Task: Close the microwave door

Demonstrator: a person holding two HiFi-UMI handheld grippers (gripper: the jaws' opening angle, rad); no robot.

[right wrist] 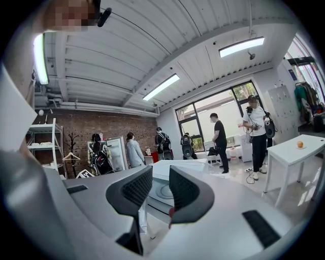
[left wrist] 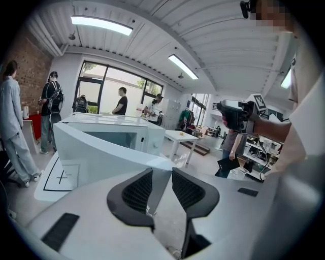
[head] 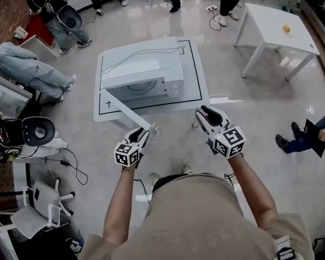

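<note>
Microwave [head: 142, 78] sat on low white table [head: 201, 84], cavity facing operator. Microwave door [head: 128, 110] stood open, swung out on operator's left, free edge toward operator.

Left gripper [head: 143, 136] at door's free edge. Jaws moderately apart, edge of door between them. Pads not clamped on it. Could not tell whether either pad touched.

Right gripper [head: 205, 115] well apart from door, off table's near right corner. Jaws moderately apart, nothing between, microwave visible beyond gap.
</note>
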